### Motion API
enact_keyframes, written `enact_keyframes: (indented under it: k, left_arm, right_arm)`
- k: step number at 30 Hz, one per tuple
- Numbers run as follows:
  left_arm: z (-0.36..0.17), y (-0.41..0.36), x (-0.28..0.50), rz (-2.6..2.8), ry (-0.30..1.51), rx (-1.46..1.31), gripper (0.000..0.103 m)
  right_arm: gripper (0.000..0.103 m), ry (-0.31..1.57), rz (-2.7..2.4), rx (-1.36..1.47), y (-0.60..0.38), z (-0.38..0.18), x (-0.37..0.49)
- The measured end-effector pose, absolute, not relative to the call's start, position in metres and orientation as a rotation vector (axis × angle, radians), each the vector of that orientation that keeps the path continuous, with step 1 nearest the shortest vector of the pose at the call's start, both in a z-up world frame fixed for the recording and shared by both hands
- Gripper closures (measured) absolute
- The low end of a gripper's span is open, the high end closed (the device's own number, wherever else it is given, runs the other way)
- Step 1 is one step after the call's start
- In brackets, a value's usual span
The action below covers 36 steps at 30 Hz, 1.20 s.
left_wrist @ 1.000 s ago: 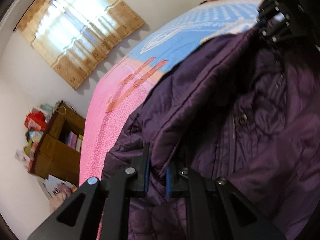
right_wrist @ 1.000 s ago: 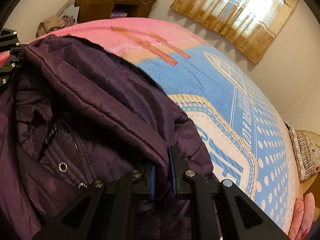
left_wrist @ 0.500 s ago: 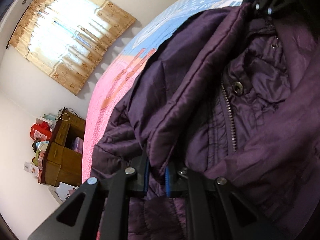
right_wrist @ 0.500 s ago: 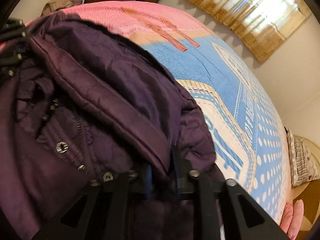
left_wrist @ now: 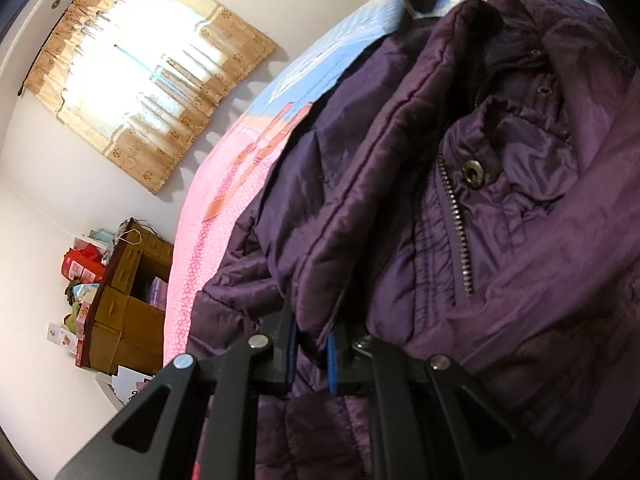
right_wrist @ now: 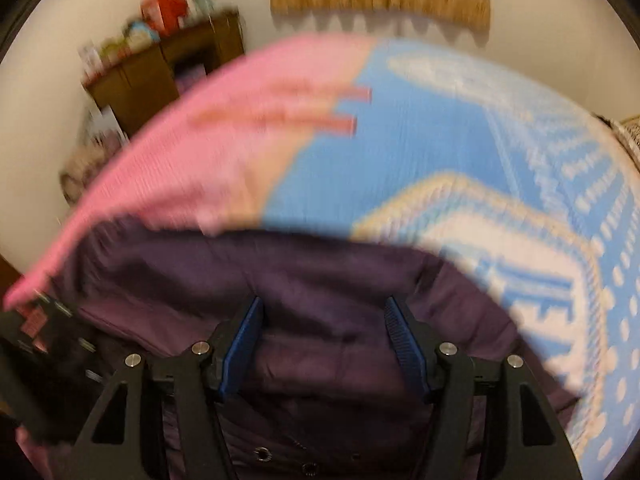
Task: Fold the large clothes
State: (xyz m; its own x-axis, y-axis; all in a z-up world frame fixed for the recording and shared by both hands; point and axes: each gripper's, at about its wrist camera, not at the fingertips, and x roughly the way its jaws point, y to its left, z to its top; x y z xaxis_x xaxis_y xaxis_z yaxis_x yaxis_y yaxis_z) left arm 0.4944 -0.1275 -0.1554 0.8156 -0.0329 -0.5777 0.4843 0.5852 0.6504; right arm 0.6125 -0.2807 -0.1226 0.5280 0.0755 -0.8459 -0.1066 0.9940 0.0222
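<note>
The purple padded jacket (left_wrist: pixel 460 184) is spread on the bed (right_wrist: pixel 400 152). Its folded edge is pinched in the closed left gripper (left_wrist: pixel 312 354), running up and away. The right gripper (right_wrist: pixel 324 344) is opening, unclamped, directly above the fabric.

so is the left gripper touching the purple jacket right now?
Touching. The left wrist view shows the left gripper shut on a fold of the purple jacket, the fabric pinched between its pads.
</note>
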Motion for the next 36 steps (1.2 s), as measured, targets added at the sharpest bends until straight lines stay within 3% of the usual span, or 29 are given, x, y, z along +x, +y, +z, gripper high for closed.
enact_keyframes:
  k: [5,7,9,10,14,19,22,31,36]
  left_arm:
    - [-0.095,-0.116,0.473,-0.394,0.51,0.685,0.08]
    - [-0.071,-0.116,0.473,-0.409,0.503,0.571,0.069]
    - [-0.048,-0.117,0.482,-0.39,0.49,0.423,0.044]
    - [-0.042,-0.119,0.487,-0.384,0.489,0.37,0.041]
    - [-0.037,-0.129,0.516,-0.341,0.521,0.201,0.04]
    - [-0.116,-0.161,0.549,-0.236,0.751,0.398,0.04]
    - [-0.138,-0.152,0.545,-0.206,0.78,0.386,0.033]
    - [-0.146,-0.16,0.54,-0.159,0.758,0.419,0.03]
    - [-0.148,-0.142,0.556,-0.186,0.834,0.299,0.019]
  right_arm:
    - [0.039,0.997,0.121,-0.061,-0.281,-0.132,0.597]
    - [0.039,1.001,0.122,-0.069,-0.282,-0.133,0.597]
    - [0.039,0.982,0.121,-0.093,-0.279,-0.135,0.596]
    - [0.039,0.967,0.122,-0.101,-0.28,-0.136,0.594]
    - [0.039,0.908,0.14,-0.051,-0.288,-0.139,0.588]
    - [0.039,0.88,0.163,0.023,-0.296,-0.14,0.585]
    - [0.038,0.884,0.157,0.007,-0.292,-0.141,0.586]
    - [0.038,0.914,0.103,-0.124,-0.276,-0.146,0.586]
    - [0.038,0.921,0.101,-0.131,-0.275,-0.148,0.588]
